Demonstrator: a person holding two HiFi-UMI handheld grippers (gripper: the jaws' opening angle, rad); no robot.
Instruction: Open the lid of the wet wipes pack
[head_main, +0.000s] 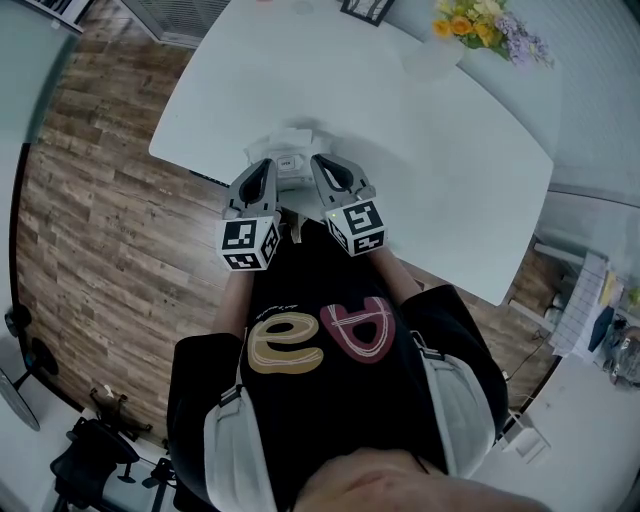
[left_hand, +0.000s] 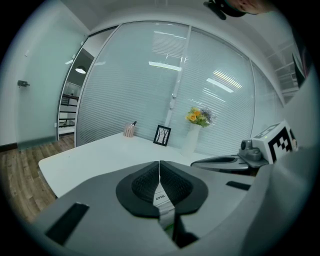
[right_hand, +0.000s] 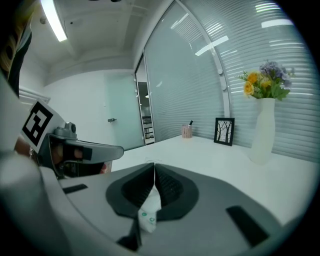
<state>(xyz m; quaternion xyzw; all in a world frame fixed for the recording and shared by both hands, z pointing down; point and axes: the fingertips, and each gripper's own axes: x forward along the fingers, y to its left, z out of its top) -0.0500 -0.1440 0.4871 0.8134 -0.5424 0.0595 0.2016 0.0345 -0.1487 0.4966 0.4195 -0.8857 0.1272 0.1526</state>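
Observation:
The white wet wipes pack (head_main: 291, 152) lies near the front edge of the white table (head_main: 420, 140), between my two grippers. My left gripper (head_main: 263, 166) is shut on the pack's lid tab (left_hand: 160, 196), a grey strip printed OPEN that sits pinched between the ribbed pads. My right gripper (head_main: 320, 163) is shut on a white edge of the pack's wrapper (right_hand: 148, 214) with small green marks. In the left gripper view the jaws (left_hand: 159, 166) meet with only the tab between them. In the right gripper view the jaws (right_hand: 154, 169) meet on the wrapper. Most of the pack is hidden under both grippers.
A white vase of flowers (head_main: 478, 28) and a small black picture frame (head_main: 365, 9) stand at the table's far side. A pen holder (left_hand: 129, 130) sits at the far edge too. Wooden floor (head_main: 100, 200) lies left of the table. The person's black shirt (head_main: 320, 340) fills the foreground.

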